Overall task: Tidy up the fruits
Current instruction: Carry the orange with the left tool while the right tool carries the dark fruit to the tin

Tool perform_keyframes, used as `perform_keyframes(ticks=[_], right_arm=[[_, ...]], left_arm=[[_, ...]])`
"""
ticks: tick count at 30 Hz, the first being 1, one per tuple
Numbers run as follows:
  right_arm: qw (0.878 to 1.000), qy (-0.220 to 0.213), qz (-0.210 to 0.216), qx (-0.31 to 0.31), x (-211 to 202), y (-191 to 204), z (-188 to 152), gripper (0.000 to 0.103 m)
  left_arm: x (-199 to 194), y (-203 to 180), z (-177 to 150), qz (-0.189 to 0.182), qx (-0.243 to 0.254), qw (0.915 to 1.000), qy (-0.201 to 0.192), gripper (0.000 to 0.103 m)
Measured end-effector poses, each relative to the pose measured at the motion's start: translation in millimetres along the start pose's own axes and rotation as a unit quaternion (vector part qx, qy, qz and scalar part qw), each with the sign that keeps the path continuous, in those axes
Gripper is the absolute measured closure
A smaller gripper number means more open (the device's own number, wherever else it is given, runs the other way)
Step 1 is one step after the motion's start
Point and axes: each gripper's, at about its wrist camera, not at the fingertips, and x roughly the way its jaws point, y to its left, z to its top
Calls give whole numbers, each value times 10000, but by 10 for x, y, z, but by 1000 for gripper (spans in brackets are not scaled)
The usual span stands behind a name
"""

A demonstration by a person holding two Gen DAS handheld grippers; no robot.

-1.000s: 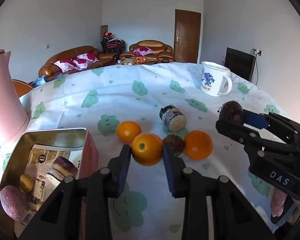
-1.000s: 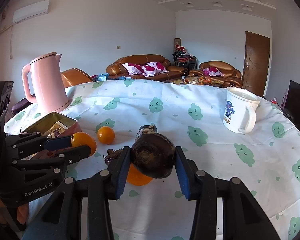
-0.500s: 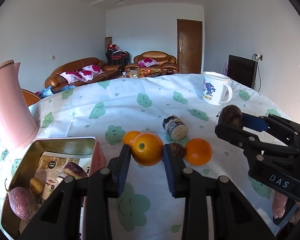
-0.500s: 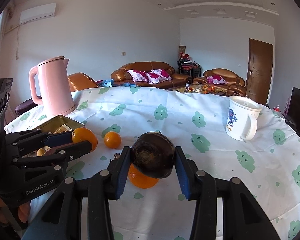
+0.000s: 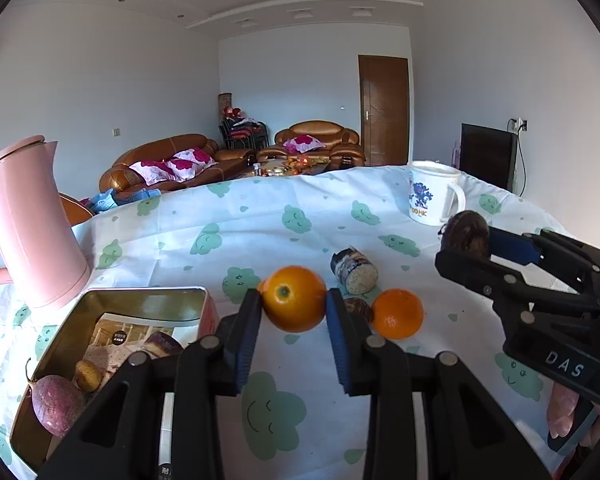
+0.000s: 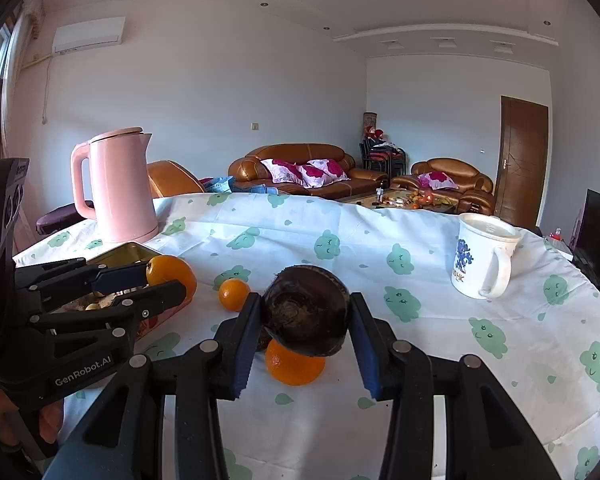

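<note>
My left gripper (image 5: 293,308) is shut on an orange (image 5: 293,298) and holds it above the table, right of the open metal tin (image 5: 140,300). My right gripper (image 6: 305,316) is shut on a dark brown round fruit (image 6: 305,316), raised over the table; it also shows in the left wrist view (image 5: 465,234). A second orange (image 5: 397,313) lies on the cloth, below the brown fruit in the right wrist view (image 6: 295,366). A smaller orange (image 6: 233,294) lies further left. The tin holds a purple root (image 5: 56,404) and small pieces.
A pink kettle (image 5: 28,220) stands behind the tin at left. A white mug (image 5: 434,194) stands at the back right. A cut brown chunk (image 5: 354,270) and a small dark piece (image 5: 358,308) lie near the oranges. Sofas stand beyond the table.
Both grippers have risen with their fruits still held. The left gripper's orange now hides the small orange behind it. The tin sits lower in view.
</note>
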Motion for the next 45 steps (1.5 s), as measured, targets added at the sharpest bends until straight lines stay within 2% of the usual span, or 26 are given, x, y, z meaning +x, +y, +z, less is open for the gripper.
perform_keyframes(ticks=[30, 45], right_arm=[[9985, -528, 126, -78, -213, 35, -22, 58], [9977, -590, 175, -272, -226, 137, -19, 58]], left_arm=[[-294, 23, -59, 179, -79, 9978, -640, 68], [-357, 67, -79, 239, -125, 9971, -706, 68]])
